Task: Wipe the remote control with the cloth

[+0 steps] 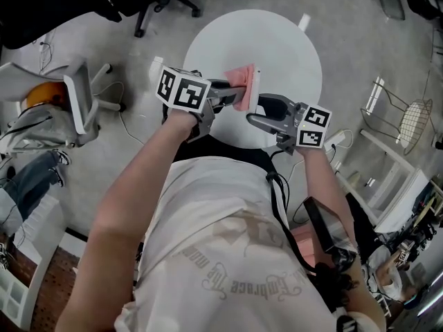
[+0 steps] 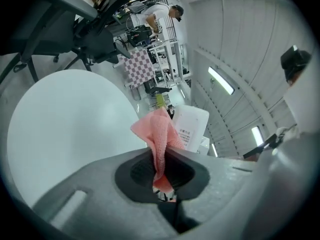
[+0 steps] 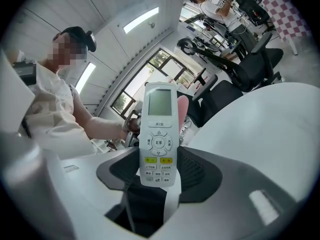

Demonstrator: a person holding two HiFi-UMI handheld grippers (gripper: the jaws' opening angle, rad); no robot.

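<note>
Pink cloth [image 2: 159, 134], white remote control [image 3: 159, 134], white table [image 1: 291, 54].

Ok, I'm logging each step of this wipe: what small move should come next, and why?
Probably slide the left gripper, shut on the pink cloth, along the back of the remote control. The right gripper holds it above the white table, and the cloth sits right by its rear face; contact can't be confirmed.

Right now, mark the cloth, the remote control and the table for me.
cloth [image 2: 159, 131]: left gripper view, on the bunched pink fold above the jaws.
remote control [image 3: 159, 143]: right gripper view, on its round centre button pad.
table [image 1: 284, 50]: head view, on the bare white top.
</note>
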